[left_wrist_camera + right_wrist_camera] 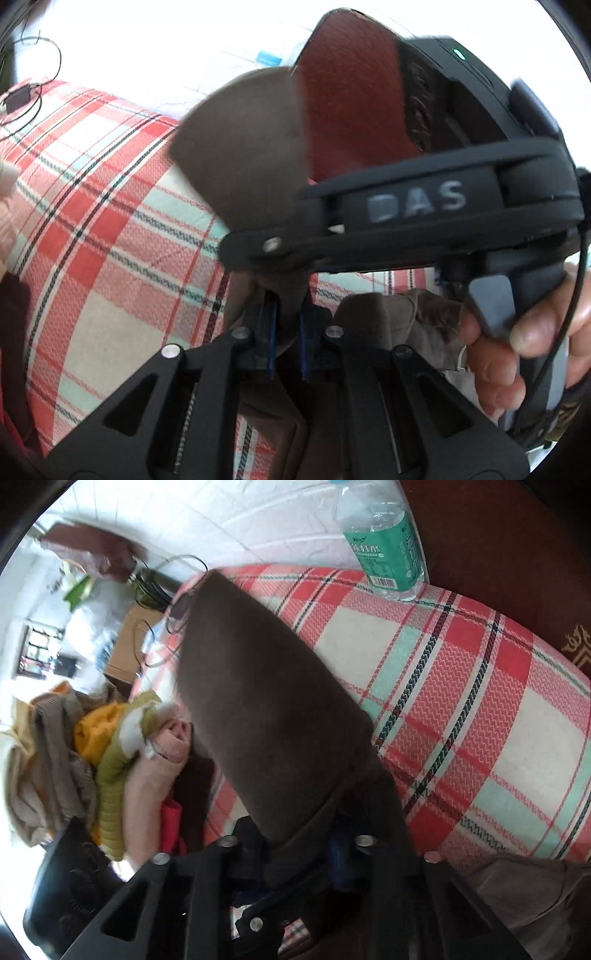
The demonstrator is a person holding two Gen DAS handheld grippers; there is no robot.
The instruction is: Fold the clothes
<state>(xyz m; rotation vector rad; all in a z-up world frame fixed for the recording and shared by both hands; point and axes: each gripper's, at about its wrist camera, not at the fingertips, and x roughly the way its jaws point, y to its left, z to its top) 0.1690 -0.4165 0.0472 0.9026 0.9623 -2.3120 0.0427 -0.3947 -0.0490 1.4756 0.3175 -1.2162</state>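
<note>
Two claws, left claw [286, 343] and right claw [299, 843], pinching brown garment [266, 701].

Matt brown cloth garment [266, 709], woven plaid cotton bedsheet [461, 686], matt black plastic gripper [424, 206] with shiny metal screws [272, 243], clear glossy plastic bottle [384, 535].
</note>
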